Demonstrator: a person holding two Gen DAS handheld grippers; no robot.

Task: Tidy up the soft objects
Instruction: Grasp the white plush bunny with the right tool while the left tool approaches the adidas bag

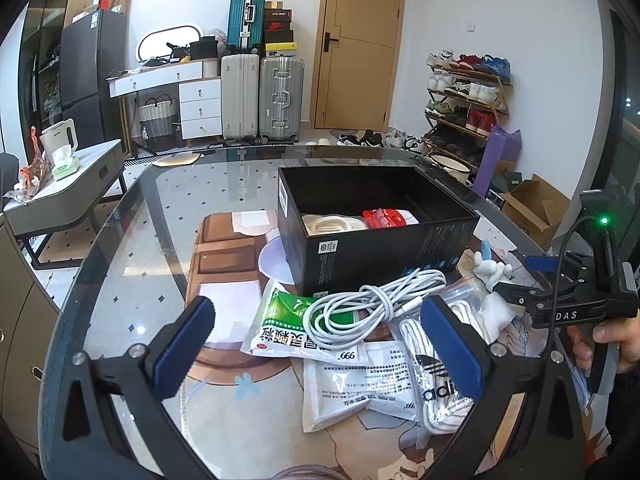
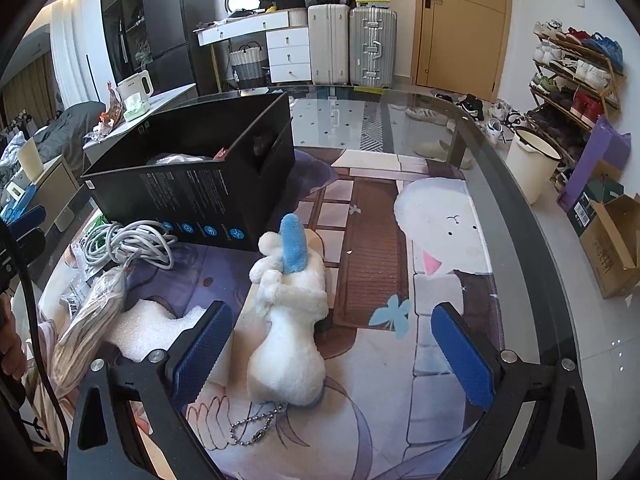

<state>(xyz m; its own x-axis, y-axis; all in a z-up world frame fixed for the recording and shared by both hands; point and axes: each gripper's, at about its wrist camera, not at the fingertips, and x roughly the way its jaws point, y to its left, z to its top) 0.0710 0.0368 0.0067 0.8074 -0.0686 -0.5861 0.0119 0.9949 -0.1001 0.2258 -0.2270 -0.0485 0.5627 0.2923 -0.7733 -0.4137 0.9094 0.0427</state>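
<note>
The left gripper (image 1: pixel 316 344) is spread wide, empty, above the coiled white cable (image 1: pixel 360 308) and medicine sachets (image 1: pixel 296 328); the black box (image 1: pixel 384 248) lies ahead. The right gripper (image 2: pixel 332 352), equally wide, straddles the white plush toy (image 2: pixel 288 328) without touching it.

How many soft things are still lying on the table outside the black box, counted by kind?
Medicine packets: 2, green and white
Coiled white cable: 1
Bagged white laces: 1
White foam piece: 1
White plush toy: 1
Total: 6
</note>
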